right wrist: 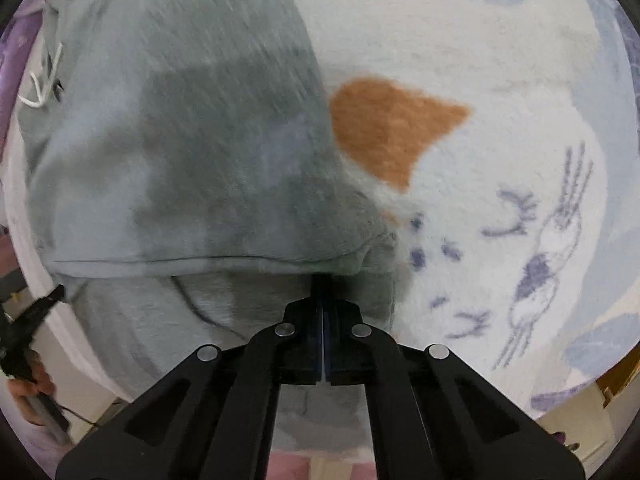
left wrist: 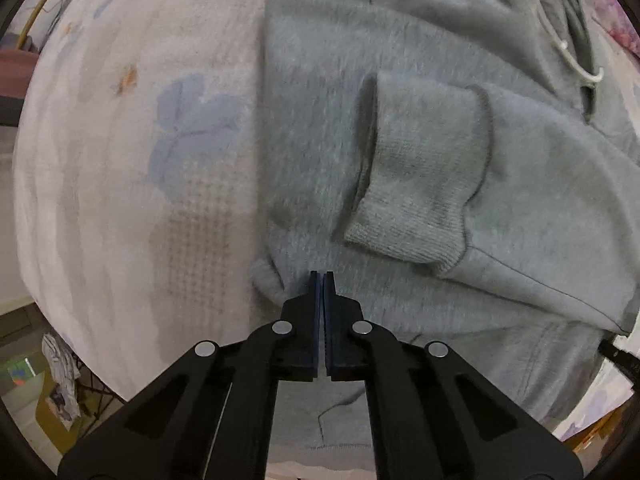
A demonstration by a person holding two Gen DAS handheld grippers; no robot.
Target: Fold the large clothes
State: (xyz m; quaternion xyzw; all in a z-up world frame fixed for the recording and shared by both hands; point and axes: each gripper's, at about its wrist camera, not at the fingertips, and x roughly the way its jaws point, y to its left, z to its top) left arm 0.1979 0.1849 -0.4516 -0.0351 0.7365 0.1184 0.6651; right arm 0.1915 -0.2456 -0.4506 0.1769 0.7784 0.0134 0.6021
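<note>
Item: grey hooded sweatshirt [left wrist: 320, 128], spread on a patterned blanket [left wrist: 120, 160], sleeves already folded in across the body.

Left wrist view, left to right: blanket with a pale blue print; sweatshirt's straight left edge; ribbed cuff [left wrist: 416, 200] lying over the chest; white drawcord [left wrist: 560, 44] at upper right. Left tool [left wrist: 322, 276] has its jaws together at the lower left corner of the garment; whether cloth is pinched between them cannot be told.

Right wrist view, left to right: drawcord, sweatshirt body, folded seam edge, then blanket with an orange patch [right wrist: 384, 128]. Right tool [right wrist: 321, 280] has its jaws together at the seam edge, cloth apparently nipped, though not clear.

Step judged: gripping both lower corners for the crosswise fold. Next move calls for lifting both evenly toward the hood.

Only the left view shows the cuff; only the right shows the orange patch.
</note>
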